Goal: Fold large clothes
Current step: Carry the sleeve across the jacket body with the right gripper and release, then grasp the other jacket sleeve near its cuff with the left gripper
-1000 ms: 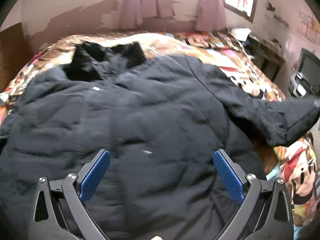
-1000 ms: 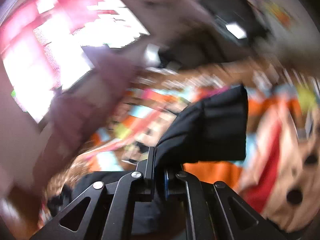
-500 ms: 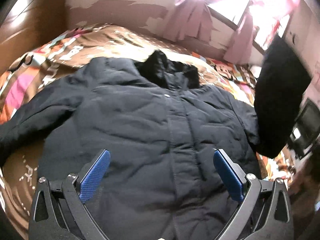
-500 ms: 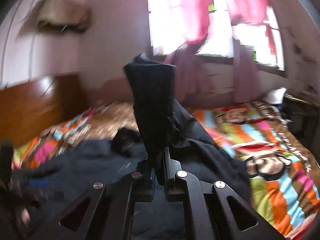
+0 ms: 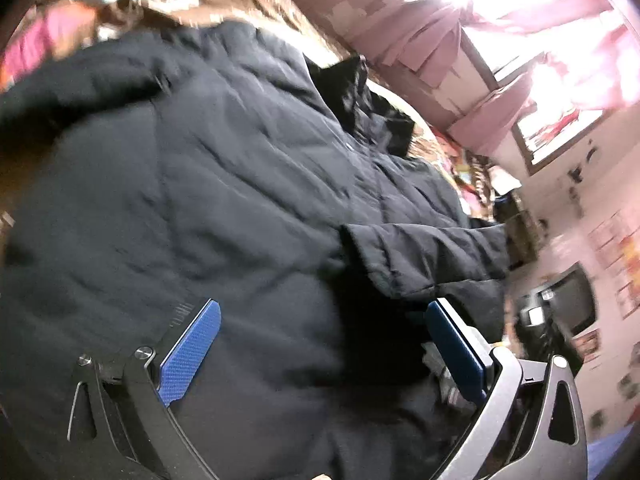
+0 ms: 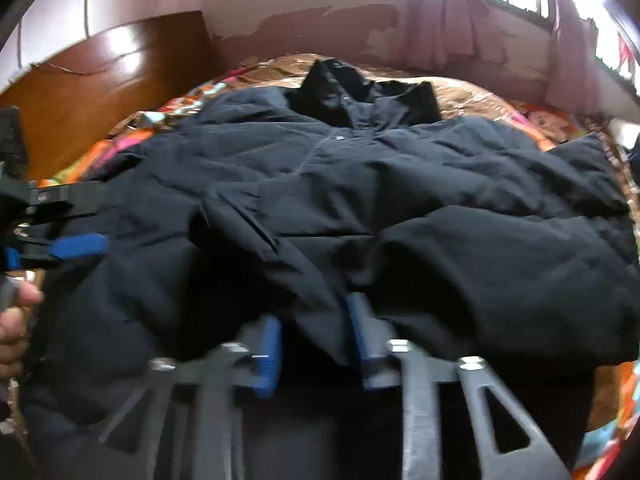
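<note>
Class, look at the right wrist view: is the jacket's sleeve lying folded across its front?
Yes: the sleeve lies across the jacket front, its cuff near the middle.

dark navy jacket [image 6: 360, 200], multicoloured cartoon-print bedspread [image 6: 552, 120]

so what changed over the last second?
The right gripper carried the sleeve from out at the side, up and over, and laid it across the front of the jacket. Its fingers have just been opening, with the sleeve's cuff between them, no longer pinched. The left gripper stayed open and empty; the jacket still lies on the bed.
</note>
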Demonstrator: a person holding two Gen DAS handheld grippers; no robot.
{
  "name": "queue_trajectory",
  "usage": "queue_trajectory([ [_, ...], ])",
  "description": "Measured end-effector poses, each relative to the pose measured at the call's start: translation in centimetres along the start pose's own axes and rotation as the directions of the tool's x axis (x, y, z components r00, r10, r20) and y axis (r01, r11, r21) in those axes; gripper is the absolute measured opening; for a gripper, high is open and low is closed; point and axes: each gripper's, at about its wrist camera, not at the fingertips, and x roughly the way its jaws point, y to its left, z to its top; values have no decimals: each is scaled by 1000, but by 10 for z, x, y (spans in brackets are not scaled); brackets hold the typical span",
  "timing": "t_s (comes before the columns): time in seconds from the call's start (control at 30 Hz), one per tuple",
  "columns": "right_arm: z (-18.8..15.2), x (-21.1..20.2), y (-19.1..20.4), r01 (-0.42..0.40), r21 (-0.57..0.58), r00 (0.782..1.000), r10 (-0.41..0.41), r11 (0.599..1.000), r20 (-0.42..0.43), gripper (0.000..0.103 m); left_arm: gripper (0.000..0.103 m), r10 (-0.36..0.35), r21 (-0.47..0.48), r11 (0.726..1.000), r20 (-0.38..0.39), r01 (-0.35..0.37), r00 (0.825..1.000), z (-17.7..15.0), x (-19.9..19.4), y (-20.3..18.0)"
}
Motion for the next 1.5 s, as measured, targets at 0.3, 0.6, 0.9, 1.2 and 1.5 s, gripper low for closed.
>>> queue_trajectory([
  [0.3, -40, -42, 14, 68, -108, 996, -60, 992, 73, 94, 100, -15, -48, 999, -65, 12, 998, 1, 31, -28],
  [0.6, -90, -91, -29, 167, -19, 978, -164, 986, 128, 94, 85, -198, -274, 949, -121, 159, 973, -12, 45, -27],
  [0.9, -90, -103, -54, 224, 77, 955, -234, 972, 180, 94, 6, -142, -299, 948, -88, 110, 986, 10, 57, -23],
  [1.2, -46, -128, -78, 308, 162, 891, -344, 938, 297, 94, 1, -85, 72, 995, 205, 72, 975, 46, -25, -80],
  [1.5, 33, -108, -82, 201, 171, 898, -251, 965, 360, 94, 1, 29, 214, 969, 400, -124, 916, 56, -96, -65],
])
